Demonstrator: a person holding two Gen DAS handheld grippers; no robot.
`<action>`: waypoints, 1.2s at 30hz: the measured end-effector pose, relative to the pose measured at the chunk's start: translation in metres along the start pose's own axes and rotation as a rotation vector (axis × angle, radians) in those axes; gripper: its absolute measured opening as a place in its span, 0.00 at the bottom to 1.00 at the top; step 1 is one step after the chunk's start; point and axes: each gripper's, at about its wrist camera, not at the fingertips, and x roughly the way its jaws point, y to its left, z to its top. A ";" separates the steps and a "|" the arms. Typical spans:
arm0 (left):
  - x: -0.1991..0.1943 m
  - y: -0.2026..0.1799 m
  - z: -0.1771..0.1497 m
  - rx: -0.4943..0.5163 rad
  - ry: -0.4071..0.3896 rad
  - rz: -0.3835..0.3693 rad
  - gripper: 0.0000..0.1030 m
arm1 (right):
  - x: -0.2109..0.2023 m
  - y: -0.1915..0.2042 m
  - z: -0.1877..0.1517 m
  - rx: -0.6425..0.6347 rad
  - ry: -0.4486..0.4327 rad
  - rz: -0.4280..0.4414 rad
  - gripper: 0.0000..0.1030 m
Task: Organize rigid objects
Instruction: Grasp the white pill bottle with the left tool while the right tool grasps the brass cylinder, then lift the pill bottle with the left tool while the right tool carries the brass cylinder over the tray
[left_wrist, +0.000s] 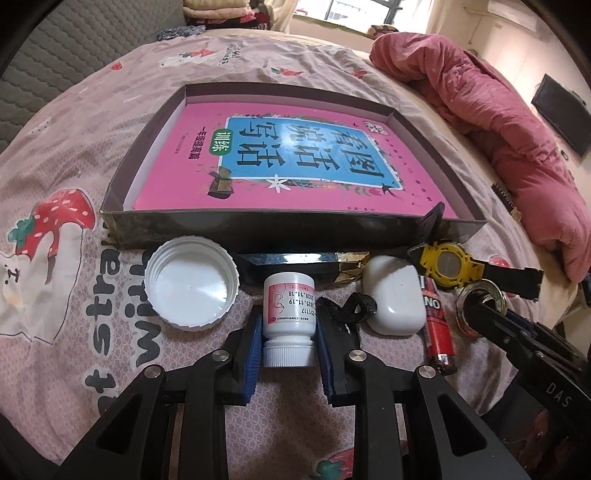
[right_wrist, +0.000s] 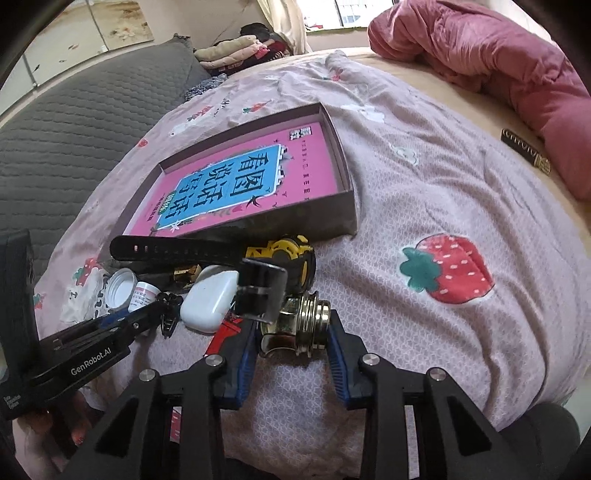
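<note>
Two grasps: the left hand-held gripper (left_wrist: 288, 325) clamps the light, stiff pill bottle (left_wrist: 289, 317) on the bed (left_wrist: 74, 302); the right hand-held gripper (right_wrist: 291, 341) pinches the heavier, slippery metal fitting (right_wrist: 306, 325) beside the tray (right_wrist: 343, 155).

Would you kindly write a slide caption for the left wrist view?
Left tongs closed on a white pill bottle before the shallow box holding a pink book.

Both my wrist cams are sitting low over the bed (left_wrist: 74, 155), looking forward, close up; they're both catching the tray (left_wrist: 122, 206) (right_wrist: 347, 218).
</note>
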 end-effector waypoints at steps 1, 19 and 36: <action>-0.002 0.001 0.000 -0.003 -0.004 -0.010 0.26 | -0.001 0.000 0.000 -0.001 -0.003 0.005 0.34; -0.043 -0.003 -0.009 0.022 -0.081 -0.078 0.26 | -0.028 0.018 -0.005 -0.070 -0.033 0.085 0.34; -0.069 0.001 -0.008 0.021 -0.151 -0.062 0.26 | -0.055 0.045 -0.007 -0.172 -0.114 0.124 0.34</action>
